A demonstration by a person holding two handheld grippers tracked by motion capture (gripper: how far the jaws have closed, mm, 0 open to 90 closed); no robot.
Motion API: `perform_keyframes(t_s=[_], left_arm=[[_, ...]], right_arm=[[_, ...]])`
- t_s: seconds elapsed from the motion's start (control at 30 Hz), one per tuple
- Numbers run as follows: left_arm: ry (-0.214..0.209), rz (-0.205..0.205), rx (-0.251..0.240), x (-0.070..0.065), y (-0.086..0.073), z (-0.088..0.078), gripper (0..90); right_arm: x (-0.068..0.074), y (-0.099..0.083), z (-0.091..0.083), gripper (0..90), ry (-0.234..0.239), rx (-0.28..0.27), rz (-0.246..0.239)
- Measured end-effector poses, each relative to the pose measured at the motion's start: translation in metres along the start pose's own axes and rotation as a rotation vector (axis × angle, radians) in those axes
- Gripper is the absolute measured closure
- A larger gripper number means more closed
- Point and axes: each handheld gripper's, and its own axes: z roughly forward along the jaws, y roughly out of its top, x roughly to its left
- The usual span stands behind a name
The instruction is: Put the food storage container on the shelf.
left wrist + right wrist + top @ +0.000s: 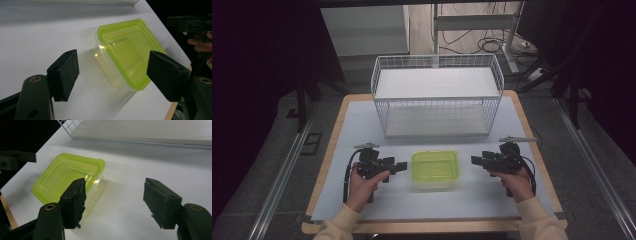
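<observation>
— Both grippers first: how do they sit?

— Left gripper (398,166) is low over the near part of the table (362,125), held in the person's left hand (362,182), jaws spread wide and pointing right with nothing between them. Right gripper (476,160) mirrors it in the right hand (514,181), jaws likewise parted and bare, pointing left.

— And between them?

— A clear plastic container (435,170) with a lime-green lid (127,51) sits on the white table surface, lid on, midway between the two grippers, touched by neither.

— Anything farther back?

— A white wire basket (437,95) stands at the far side of the table, well beyond the container. Behind it, cables lie on the floor.
</observation>
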Motion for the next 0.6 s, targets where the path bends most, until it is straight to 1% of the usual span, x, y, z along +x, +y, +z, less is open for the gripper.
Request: perform_keyframes(t_s=[0.03,0.1,0.17,0.2,0.33,0.43,0.53,0.6], left_arm=[[-0.004,-0.005,0.003,0.000,0.001,0.003,25.5],[-0.004,-0.002,0.011,-0.001,0.003,0.007,25.6],[-0.008,0.002,0.021,-0.001,0.004,0.011,25.7],[-0.006,0.007,0.029,0.000,0.004,0.012,25.7],[0.002,0.006,0.044,0.003,0.003,0.016,25.8],[-0.009,-0.005,0.053,0.006,0.002,0.019,25.9],[-0.020,-0.003,0.057,0.006,0.002,0.023,26.0],[-0.026,-0.003,0.065,0.007,0.002,0.025,26.2]], right_arm=[[0.001,0.001,0.003,35.0,0.011,0.003,0.005],[0.003,0.002,0.009,35.1,0.018,0.015,0.003],[0.005,0.001,0.014,35.2,0.022,0.026,-0.005],[0.007,0.001,0.017,35.5,0.024,0.033,-0.006],[0.008,0.000,0.024,35.9,0.023,0.048,-0.006],[0.009,0.000,0.029,36.3,0.029,0.057,-0.003],[0.011,-0.002,0.032,36.8,0.040,0.062,0.012],[0.012,-0.003,0.034,37.6,0.045,0.068,0.010]])
